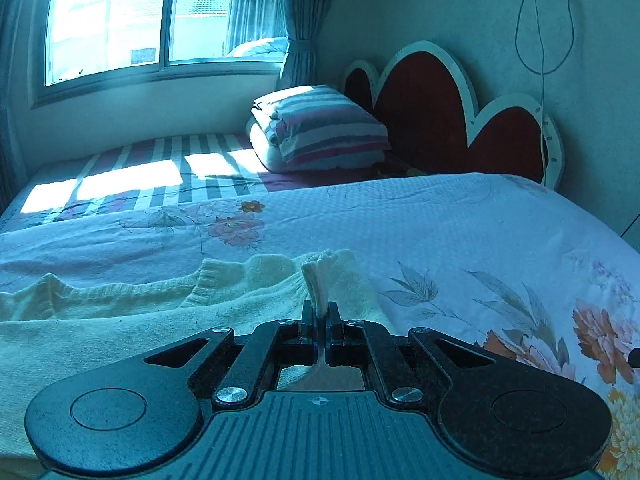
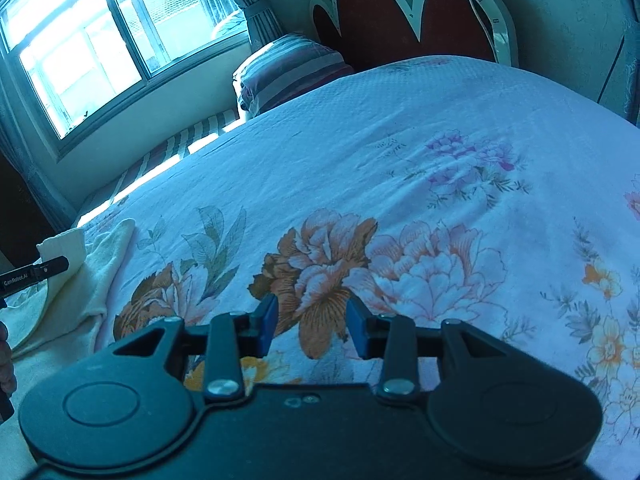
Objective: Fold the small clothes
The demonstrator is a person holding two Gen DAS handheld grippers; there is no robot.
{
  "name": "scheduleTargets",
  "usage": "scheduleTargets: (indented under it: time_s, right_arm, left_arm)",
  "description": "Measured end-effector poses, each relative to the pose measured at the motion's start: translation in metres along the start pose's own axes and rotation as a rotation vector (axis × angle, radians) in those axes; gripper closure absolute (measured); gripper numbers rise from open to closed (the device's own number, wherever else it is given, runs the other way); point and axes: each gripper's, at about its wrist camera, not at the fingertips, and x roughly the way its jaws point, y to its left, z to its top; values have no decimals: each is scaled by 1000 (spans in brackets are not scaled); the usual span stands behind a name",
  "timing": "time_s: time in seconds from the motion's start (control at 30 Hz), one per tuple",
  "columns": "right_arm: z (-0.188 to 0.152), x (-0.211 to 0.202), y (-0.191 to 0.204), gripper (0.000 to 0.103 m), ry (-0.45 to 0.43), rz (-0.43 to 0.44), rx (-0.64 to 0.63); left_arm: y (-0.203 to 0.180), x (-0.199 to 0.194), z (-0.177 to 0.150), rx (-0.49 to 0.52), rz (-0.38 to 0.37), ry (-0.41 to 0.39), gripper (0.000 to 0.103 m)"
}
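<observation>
A cream knit sweater (image 1: 120,312) lies spread on the floral bedspread (image 1: 440,232), toward the near left edge of the bed. The left gripper (image 1: 321,312) is clamped tight on a pinched-up fold of the sweater — the knit bunches and stands up between its black pads, the rest of the cloth trailing off to the left. Behind, by the far edge, a striped pillow (image 1: 320,128) sits on a striped sheet (image 1: 168,168) under the window (image 1: 140,20), beside the red headboard (image 1: 424,108).

In the right wrist view the sweater (image 2: 92,280) shows at the far left, with the left gripper's tip on it. The right gripper (image 2: 312,316) hovers over bare bedspread (image 2: 400,140), above a printed orange flower — its blue pads are apart and nothing is between them. It is well apart from the sweater.
</observation>
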Motion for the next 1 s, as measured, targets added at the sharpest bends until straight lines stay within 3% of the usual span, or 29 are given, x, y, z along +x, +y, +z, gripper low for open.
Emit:
scheduleTargets:
  time_s: [0.13, 0.17, 0.2, 0.23, 0.27, 0.3, 0.37, 0.43, 0.47, 0.5, 0.57, 0.67, 0.8, 1.0]
  right_arm:
    - [-2, 0, -1, 64, 9, -3, 0]
    - [-2, 0, -1, 63, 10, -4, -1]
    - [-2, 1, 1, 63, 13, -5, -1]
    - [-2, 1, 3, 63, 15, -4, -1]
    - [-2, 2, 7, 63, 17, 0, -3]
    - [-2, 2, 11, 63, 16, 7, -8]
    - [0, 5, 24, 63, 16, 33, -14]
    - [4, 10, 44, 63, 15, 79, -25]
    - [5, 13, 56, 63, 12, 106, -35]
    - [6, 15, 69, 64, 7, 139, -44]
    - [8, 24, 103, 66, 6, 228, -52]
    - [6, 47, 148, 68, 43, 340, -22]
    - [-3, 82, 198, 68, 115, 404, 2]
    - [-8, 114, 207, 68, 173, 382, 160]
  left_arm:
    - [-19, 17, -5, 76, -26, 97, 100]
    - [-26, 13, -7, 111, -25, 91, 91]
    - [-28, 6, -7, 121, -51, 75, 66]
    - [-28, -3, -7, 111, -92, 57, 50]
    - [-23, -17, -6, 87, -116, 18, 22]
    - [-16, -31, -8, 68, -101, -21, 14]
    - [7, -60, -15, 39, -68, -61, 14]
    - [47, -91, -30, -31, 12, -87, 15]
    - [71, -106, -40, -70, 74, -89, 19]
    - [89, -119, -49, -95, 125, -86, 34]
    - [138, -146, -73, -154, 268, -39, 49]
    - [191, -169, -96, -224, 396, 20, 50]
    - [221, -174, -108, -219, 432, 58, 50]
    - [241, -155, -107, -202, 391, 57, 50]
